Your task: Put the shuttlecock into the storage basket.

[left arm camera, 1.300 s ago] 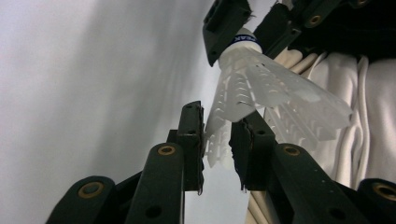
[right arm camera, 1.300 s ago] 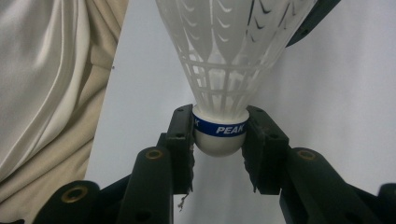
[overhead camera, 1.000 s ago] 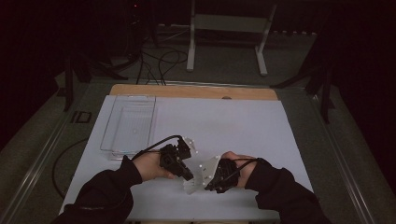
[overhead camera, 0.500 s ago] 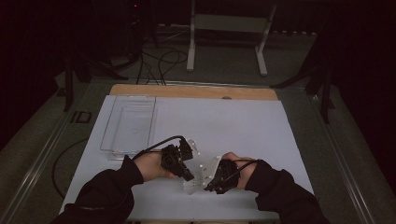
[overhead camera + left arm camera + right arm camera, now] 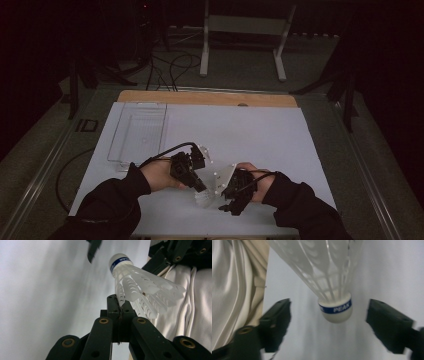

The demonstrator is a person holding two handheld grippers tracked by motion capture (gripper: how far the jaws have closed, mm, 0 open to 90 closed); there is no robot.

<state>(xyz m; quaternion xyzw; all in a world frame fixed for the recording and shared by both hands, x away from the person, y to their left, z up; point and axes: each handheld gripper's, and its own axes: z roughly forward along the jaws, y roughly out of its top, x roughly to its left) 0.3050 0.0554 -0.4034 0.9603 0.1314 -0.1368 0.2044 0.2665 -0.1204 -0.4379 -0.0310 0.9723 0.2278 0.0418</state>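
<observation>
The left gripper [image 5: 119,305] is clamped on the skirt edge of a white plastic shuttlecock with a blue-banded cork [image 5: 140,287], its jaws pinched tight together on a few of the ribs. The right gripper [image 5: 329,322] has just been opening: its jaws now stand wide apart on either side of the cork, with the shuttlecock's rounded tip hanging between them and touching neither pad.

In the high view the shuttlecock [image 5: 205,197] sits low over the near part of the desk, between the two hands, held up by the left gripper [image 5: 196,182] alone while the right gripper [image 5: 231,196] waits just beside it. My reading is that a hand-over from right to left is essentially done; what is left is to draw the right gripper clear and carry the shuttlecock somewhere.

A likely place is the clear plastic rectangular tray [image 5: 137,134], which lies well apart toward the far left of the white sheet covering the desk [image 5: 260,135] and looks empty.
</observation>
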